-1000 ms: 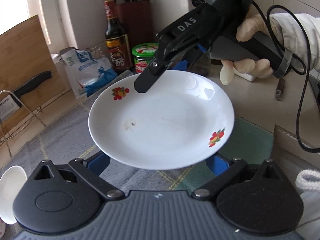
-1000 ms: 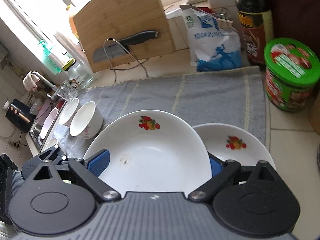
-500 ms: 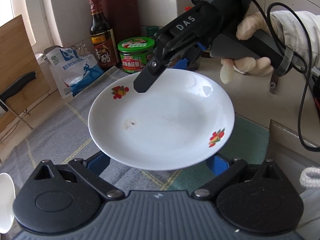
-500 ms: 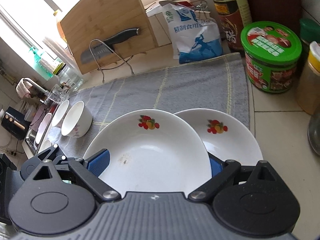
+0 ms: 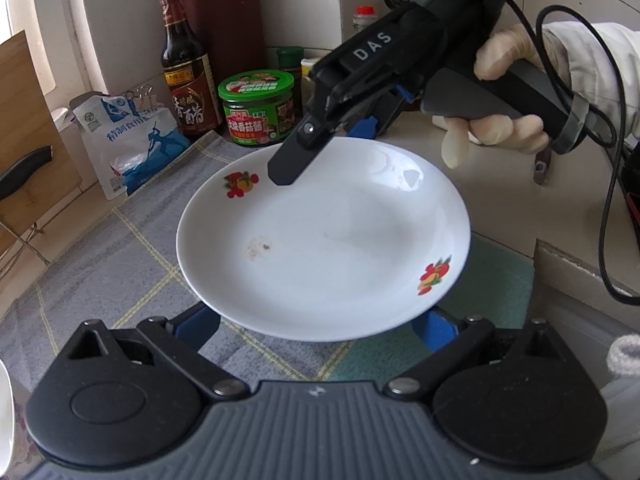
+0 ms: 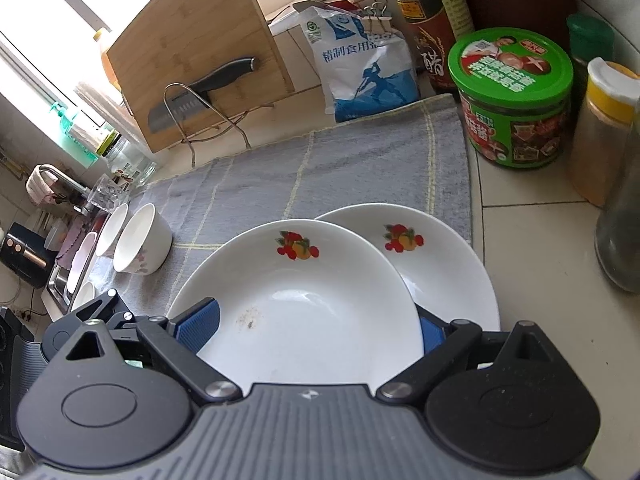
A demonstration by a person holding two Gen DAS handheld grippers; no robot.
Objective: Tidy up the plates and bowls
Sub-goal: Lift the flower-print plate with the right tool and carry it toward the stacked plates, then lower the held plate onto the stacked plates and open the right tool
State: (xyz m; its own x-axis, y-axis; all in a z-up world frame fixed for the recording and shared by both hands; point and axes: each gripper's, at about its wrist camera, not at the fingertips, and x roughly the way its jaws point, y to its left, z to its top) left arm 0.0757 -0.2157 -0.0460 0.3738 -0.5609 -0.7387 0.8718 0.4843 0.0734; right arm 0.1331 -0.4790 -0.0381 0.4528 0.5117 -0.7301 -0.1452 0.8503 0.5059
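Gripping one plate (image 5: 320, 240) together, both grippers (image 5: 316, 332) (image 6: 316, 332) hover above one second plate (image 6: 444, 264) and two bowls (image 6: 140, 240).

We see a tiled counter (image 6: 532, 240) with a grey cloth (image 6: 320, 176) spread over it; along its back edge stand a green-lidded jar (image 6: 516, 100), a vinegar bottle (image 5: 184, 76) and a salt bag (image 6: 364, 68).

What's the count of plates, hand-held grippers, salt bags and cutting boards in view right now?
Plates: 2, the held plate and the second plate beside it
Hand-held grippers: 2, the left hand-held gripper and the right hand-held gripper
Salt bags: 1, the salt bag
Cutting boards: 1, the cutting board
Total: 6
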